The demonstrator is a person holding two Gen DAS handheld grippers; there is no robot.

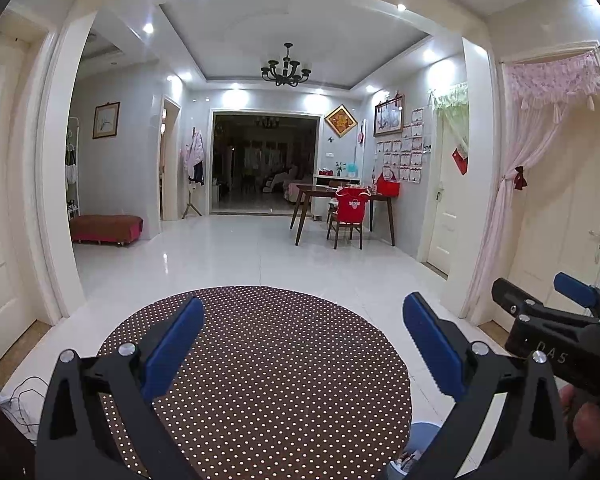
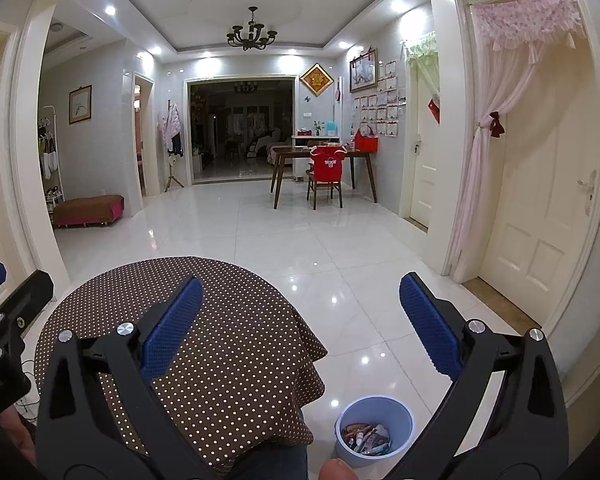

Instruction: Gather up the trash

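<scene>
1. White-tiled hall with glossy floor [image 2: 300,248], black chandelier [image 2: 252,34] on the ceiling, dark doorway at the far end.
2. Round surface [image 1: 260,360] with a brown white-dotted cloth sits in the foreground; landmark for all below. Nothing seen lying on the cloth.
3. Left gripper [image 1: 303,344] hovers over the surface, its 2 blue-padded fingers [image 1: 176,344] spread wide, nothing between them.
4. Right gripper [image 2: 300,328] hangs over the right edge of the surface and the floor beside it, fingers [image 2: 428,328] spread wide, holding nothing.
5. Blue bin [image 2: 374,428] stands on the floor just right of the surface, close to the hanging cloth edge; upright, open top.
6. Trash [image 2: 366,438] is inside the bin: crumpled wrappers and small packets, piled at the bottom. Exact items too small to tell.
7. In the left wrist view only a sliver of the bin rim [image 1: 422,430] shows, at the right near edge of the surface, partly hidden by the gripper arm.
8. Far beyond the surface: wooden dining table [image 2: 324,160] with a chair [image 2: 326,176] draped in red, against the right wall.
9. Left beyond the surface: low red-brown bench [image 2: 88,210] by the wall.
10. Right of the surface: cream door [image 2: 540,220] with pink curtain [image 2: 496,92] tied back.
11. Cables on the floor left of the surface [image 1: 24,396].
</scene>
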